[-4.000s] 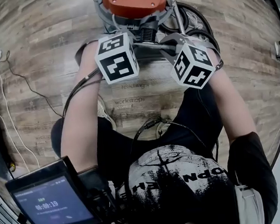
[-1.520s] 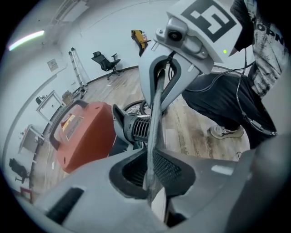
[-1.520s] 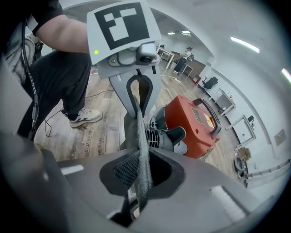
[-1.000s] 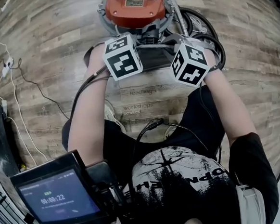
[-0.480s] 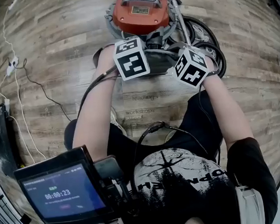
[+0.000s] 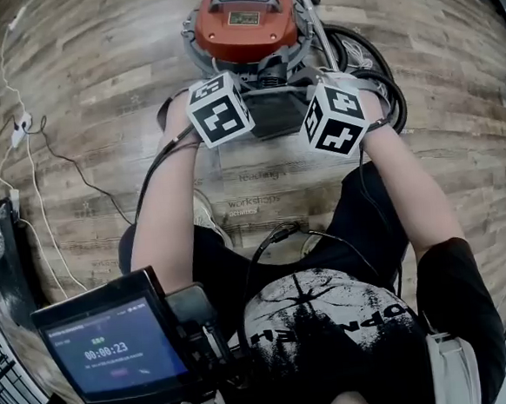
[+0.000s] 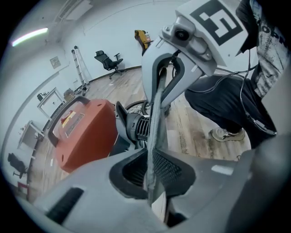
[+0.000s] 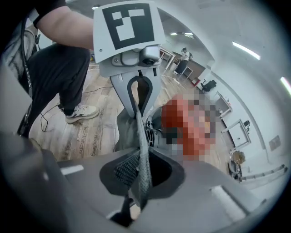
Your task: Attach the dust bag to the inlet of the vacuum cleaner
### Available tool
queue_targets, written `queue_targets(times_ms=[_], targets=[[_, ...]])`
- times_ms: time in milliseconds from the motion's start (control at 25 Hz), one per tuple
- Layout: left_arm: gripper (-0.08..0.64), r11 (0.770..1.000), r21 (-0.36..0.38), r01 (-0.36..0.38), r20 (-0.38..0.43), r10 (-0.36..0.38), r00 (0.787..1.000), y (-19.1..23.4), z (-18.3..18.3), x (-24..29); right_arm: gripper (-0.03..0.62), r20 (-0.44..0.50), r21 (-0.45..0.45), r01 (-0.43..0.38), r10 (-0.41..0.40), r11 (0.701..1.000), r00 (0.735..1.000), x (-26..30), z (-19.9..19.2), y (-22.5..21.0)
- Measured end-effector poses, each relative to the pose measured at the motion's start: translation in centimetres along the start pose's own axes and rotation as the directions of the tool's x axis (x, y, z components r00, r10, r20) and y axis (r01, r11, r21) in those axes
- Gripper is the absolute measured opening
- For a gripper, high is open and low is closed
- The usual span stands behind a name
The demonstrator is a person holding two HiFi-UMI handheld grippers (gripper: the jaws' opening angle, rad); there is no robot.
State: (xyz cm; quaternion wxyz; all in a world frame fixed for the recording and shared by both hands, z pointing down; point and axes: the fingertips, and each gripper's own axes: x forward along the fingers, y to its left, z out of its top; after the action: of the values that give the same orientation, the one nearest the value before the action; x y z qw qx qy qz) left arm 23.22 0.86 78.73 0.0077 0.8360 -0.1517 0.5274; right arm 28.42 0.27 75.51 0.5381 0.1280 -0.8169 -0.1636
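Note:
An orange vacuum cleaner (image 6: 243,19) stands on the wood floor at the top of the head view. In front of it a grey dust bag (image 6: 272,112) hangs stretched between the left gripper's marker cube (image 6: 220,110) and the right gripper's marker cube (image 6: 333,116). My left gripper (image 7: 152,182) is shut on one edge of the dust bag (image 7: 154,132), with the vacuum (image 7: 84,136) and its black ribbed inlet (image 7: 136,128) just beyond. My right gripper (image 8: 138,177) is shut on the opposite edge of the bag (image 8: 142,152). The inlet (image 8: 152,132) lies behind it, and a mosaic patch partly covers the vacuum.
A coiled black hose (image 6: 373,61) and a metal wand (image 6: 320,30) lie right of the vacuum. Cables and a white power strip (image 6: 19,128) run along the left floor. The person's legs and a shoe (image 6: 203,214) are below the grippers, a screen device (image 6: 116,351) at lower left.
Both grippers keep their hold on the bag in front of the vacuum. Only the head view has swayed a little, and the two marker cubes stand slightly closer together.

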Motion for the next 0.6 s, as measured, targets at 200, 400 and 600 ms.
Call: queue_targets(times_ms=[200,400,600], targets=[[0.035,0.999,0.051,-0.003,0.003,0.003,1.000,0.1,1.6,-0.5,0.029,0.026,0.145,-0.034,0.031,0.989,0.999,0.6,-1.8,0.5],[0.035,0.997,0.077,-0.029,0.017,0.027,0.999,0.5,2.6,-1.1,0.030,-0.015,0.143,-0.027,0.029,0.989,0.999,1.1,-2.5,0.8],[0.038,0.999,0.042,-0.034,0.000,0.034,0.999,0.5,1.2,-0.7,0.029,-0.012,0.044,0.007,-0.007,0.999,1.000,-0.1,-1.0,-0.1]])
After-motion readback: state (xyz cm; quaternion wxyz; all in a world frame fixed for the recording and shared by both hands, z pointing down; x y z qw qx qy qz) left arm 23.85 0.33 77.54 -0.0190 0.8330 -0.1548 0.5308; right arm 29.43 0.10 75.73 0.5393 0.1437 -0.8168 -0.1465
